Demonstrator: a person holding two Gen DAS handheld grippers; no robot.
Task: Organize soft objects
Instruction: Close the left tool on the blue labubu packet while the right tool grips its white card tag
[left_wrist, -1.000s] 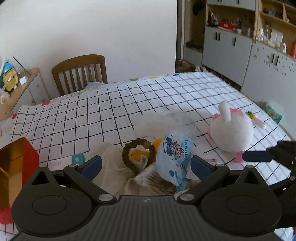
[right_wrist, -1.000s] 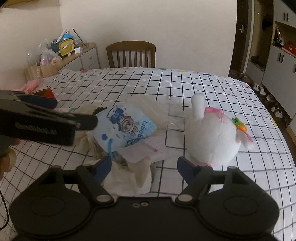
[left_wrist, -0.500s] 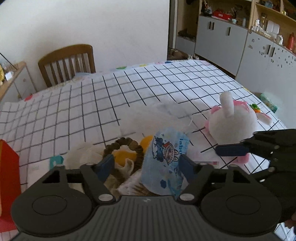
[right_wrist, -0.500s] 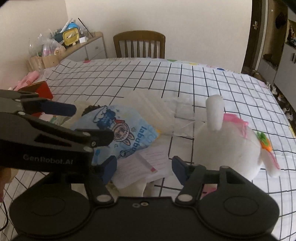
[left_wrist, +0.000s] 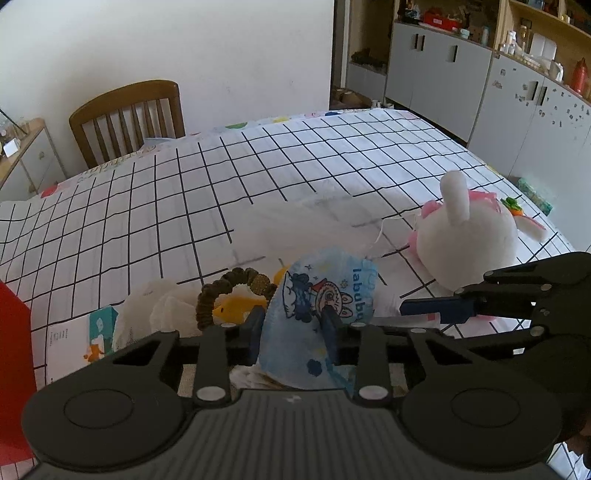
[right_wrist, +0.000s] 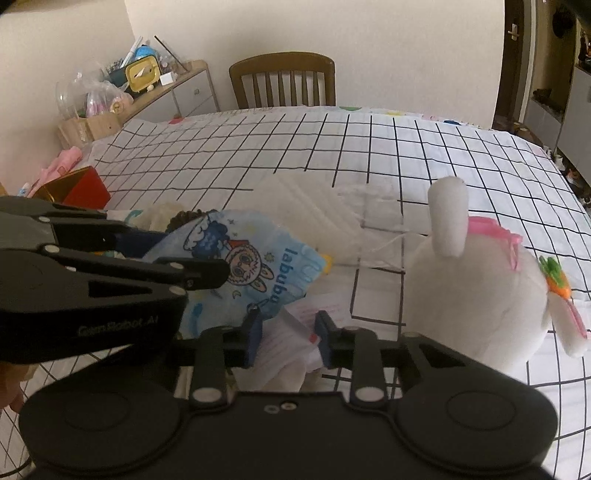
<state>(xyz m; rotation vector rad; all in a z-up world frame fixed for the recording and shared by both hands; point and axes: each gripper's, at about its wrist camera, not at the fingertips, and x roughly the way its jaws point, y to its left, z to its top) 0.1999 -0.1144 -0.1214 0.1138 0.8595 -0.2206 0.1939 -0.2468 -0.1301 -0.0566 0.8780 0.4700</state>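
Your left gripper (left_wrist: 291, 328) has its jaws narrow, pinching the blue printed pouch (left_wrist: 325, 295), which is lifted at the near edge of the bench (left_wrist: 258, 166) above the pile of cloths (left_wrist: 155, 314). I think the thin pouch may slip, because the jaws catch only its lower part. The brown bead ring (left_wrist: 229, 288) lies just beside it and could be dragged along. Your right gripper (right_wrist: 286, 332) holds its jaws narrow around the white paper and cloth (right_wrist: 291, 332), but I cannot tell if they press it. The white plush rabbit (right_wrist: 476, 291) stands close on the right, so a wide swing may knock it. The far half of the bench gives open room.
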